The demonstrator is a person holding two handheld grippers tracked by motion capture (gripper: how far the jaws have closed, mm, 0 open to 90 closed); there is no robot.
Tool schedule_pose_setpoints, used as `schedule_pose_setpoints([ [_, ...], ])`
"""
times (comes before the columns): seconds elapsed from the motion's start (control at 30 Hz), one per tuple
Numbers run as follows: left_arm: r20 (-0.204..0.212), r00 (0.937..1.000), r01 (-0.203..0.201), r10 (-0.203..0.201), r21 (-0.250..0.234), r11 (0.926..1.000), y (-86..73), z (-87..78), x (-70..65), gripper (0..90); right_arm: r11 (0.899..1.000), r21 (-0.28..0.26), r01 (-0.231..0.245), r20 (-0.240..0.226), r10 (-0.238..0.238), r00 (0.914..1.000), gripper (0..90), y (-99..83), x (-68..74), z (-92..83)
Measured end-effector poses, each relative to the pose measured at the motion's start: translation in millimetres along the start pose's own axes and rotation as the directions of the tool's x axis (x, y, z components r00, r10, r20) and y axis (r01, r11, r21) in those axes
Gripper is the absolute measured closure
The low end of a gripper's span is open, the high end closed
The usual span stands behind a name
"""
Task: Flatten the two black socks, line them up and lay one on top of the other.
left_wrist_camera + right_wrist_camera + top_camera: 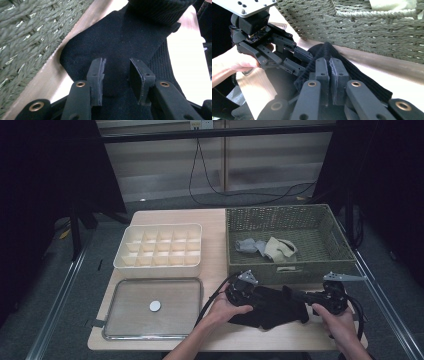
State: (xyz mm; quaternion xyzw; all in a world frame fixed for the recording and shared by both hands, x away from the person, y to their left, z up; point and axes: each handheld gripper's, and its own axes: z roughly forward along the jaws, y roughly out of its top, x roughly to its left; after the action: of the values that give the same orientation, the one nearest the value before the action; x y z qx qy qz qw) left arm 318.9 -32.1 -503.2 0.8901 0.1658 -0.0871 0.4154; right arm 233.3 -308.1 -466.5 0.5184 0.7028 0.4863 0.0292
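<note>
On the wooden table (220,227), my right gripper (329,75) clamps the black sock (270,307); left gripper (116,75) jaws apart, so it may slip sideways.

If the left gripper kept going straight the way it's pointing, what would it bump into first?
Probably the black sock: it lies right ahead of the left gripper, under its open fingers. Beyond it, likely the right gripper.

Wooden table (215,237): basket (336,251), divided box (192,261), tray (111,310), black sock (270,306)

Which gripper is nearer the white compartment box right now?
Left. The left gripper sits right of the white compartment box; the right gripper lies farther right.
</note>
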Motion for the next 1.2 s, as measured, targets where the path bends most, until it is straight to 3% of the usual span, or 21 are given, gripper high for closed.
schedule_pose_setpoints([
  [0.1,-0.007,0.9998,-0.02,0.02,0.007,0.9998,0.1,0.6,0.6,65.4,1.0,0.003,-0.004,-0.001,0.004,1.0,85.8,-0.1,-0.1,0.6],
  [0.33,-0.041,0.9983,-0.04,0.041,0.035,0.9986,1.4,-0.4,4.9,83.9,1.0,0.001,-0.006,0.0,0.006,1.0,85.7,0.3,-0.5,0.8],
  [0.47,-0.044,0.9988,-0.019,0.02,0.02,0.9996,1.1,1.4,2.7,88.8,1.0,0.0,-0.008,0.001,0.008,1.0,85.7,0.4,-0.6,0.9],
  [0.73,-0.038,0.9993,0.005,-0.005,-0.004,1.0,1.9,-1.3,3.9,90.0,1.0,-0.028,-0.008,0.001,0.008,1.0,85.7,3.0,-0.2,-5.2],
  [1.2,-0.042,0.9991,0.003,-0.007,-0.097,0.9953,11.5,-36.2,1.1,90.0,0.995,-0.105,0.003,0.011,-0.001,0.9999,85.8,14.5,3.2,-20.9],
])
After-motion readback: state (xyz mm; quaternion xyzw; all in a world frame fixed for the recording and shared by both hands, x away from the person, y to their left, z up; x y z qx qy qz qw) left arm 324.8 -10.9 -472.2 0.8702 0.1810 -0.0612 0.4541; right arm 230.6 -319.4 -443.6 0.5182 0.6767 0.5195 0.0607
